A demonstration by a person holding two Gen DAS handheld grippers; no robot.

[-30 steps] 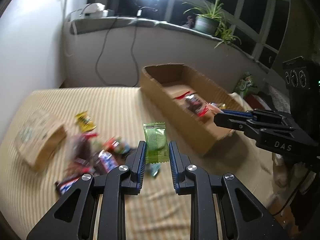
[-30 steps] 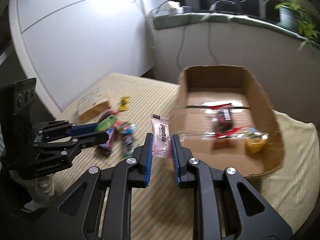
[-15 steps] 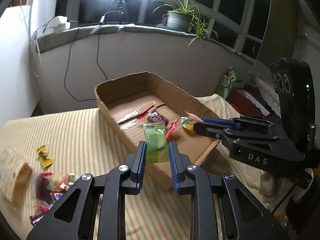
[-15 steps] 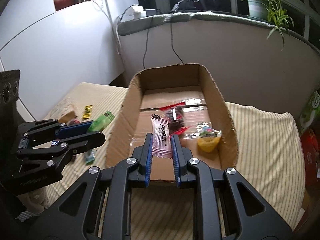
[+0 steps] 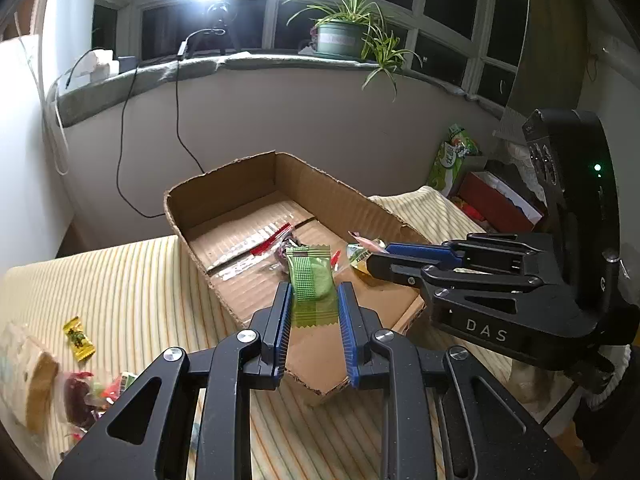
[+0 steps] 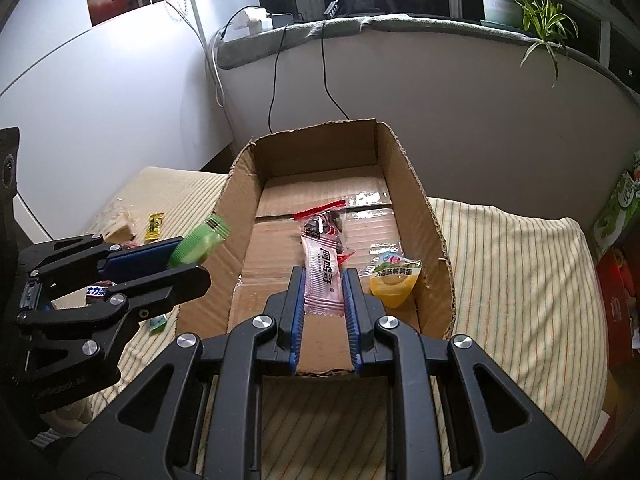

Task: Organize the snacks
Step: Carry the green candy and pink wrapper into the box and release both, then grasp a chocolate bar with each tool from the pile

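An open cardboard box (image 5: 224, 196) (image 6: 240, 200) lies on the striped bed. My left gripper (image 5: 314, 300) is shut on a green snack packet (image 5: 312, 280) and holds it above the box's near corner. My right gripper (image 6: 324, 284) is shut on a pink snack packet (image 6: 322, 268) above the box's near end. In the box lie a red-and-dark packet (image 6: 326, 218) and a yellow jelly cup (image 6: 394, 280). The right gripper also shows in the left wrist view (image 5: 376, 258), and the left gripper in the right wrist view (image 6: 188, 256).
Loose snacks lie on the bed left of the box: a yellow candy (image 5: 79, 338) (image 6: 155, 226), a pile of wrappers (image 5: 84, 396) and a tan bag (image 5: 24, 384). A red box (image 5: 500, 200) and green bag (image 5: 452, 158) sit to the right. A wall and windowsill stand behind.
Both grippers have moved from the snack pile side to over the box, each still holding its packet. The loose snacks have slid to the left of view.
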